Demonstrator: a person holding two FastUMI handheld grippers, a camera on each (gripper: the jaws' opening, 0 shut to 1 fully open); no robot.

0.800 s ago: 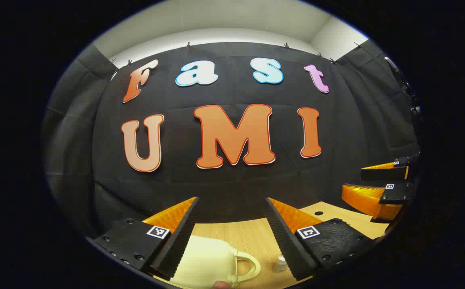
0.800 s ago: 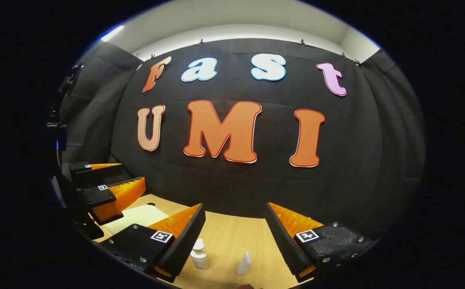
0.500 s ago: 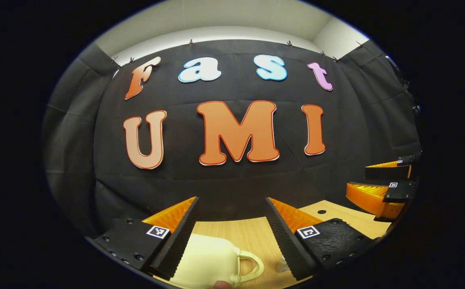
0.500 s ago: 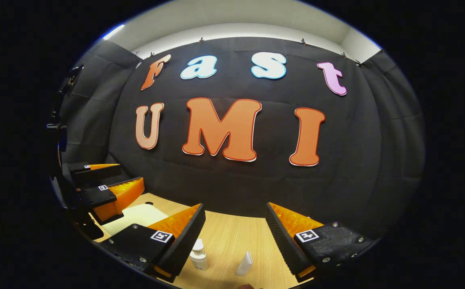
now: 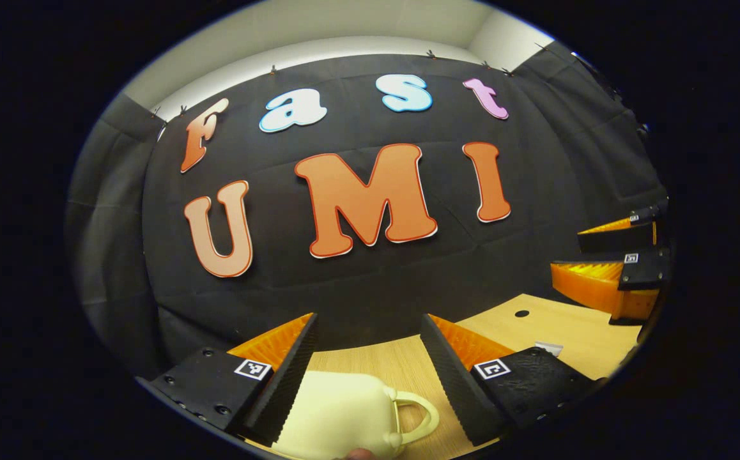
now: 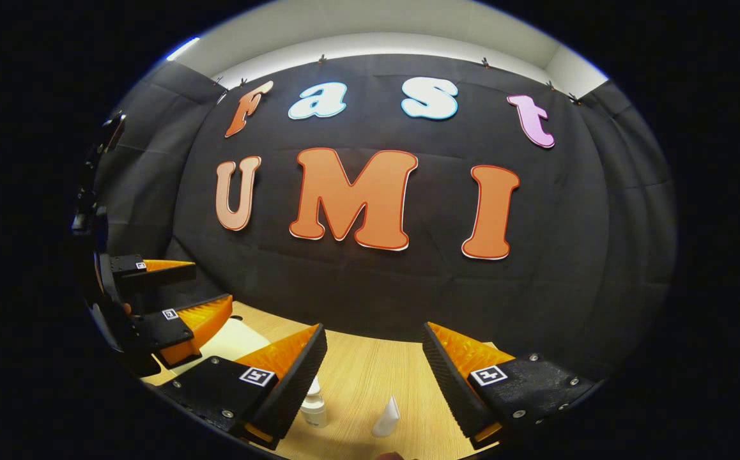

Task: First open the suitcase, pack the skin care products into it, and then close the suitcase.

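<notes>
Left gripper: the left gripper (image 5: 367, 377) hangs above the table with its jaws wide apart, holding nothing.
Below the left gripper: a small cream-yellow hard-shell plastic suitcase (image 5: 338, 415) lies flat on the light wooden table (image 5: 402, 367), under the gap between the jaws and toward their left side, its lid down.
Suitcase direction: its looped carry handle (image 5: 418, 418) points to this gripper's right; the long axis seems to run left to right across the view, though the near end is cut off.
Right gripper: the right gripper (image 6: 373, 377) is also wide open and empty, held above the table.
Below the right gripper: a small white pump bottle (image 6: 314, 409) stands upright beside its left finger; a white tapered tube (image 6: 387, 416) stands just right of the bottle, apart from it, narrow end up.
Step in hand: probably opening the suitcase, not yet begun.
Doing it well: lower the left gripper to the lid's edge on the handle side, steady the base with the other gripper, and lift slowly so the light case does not slide.
</notes>
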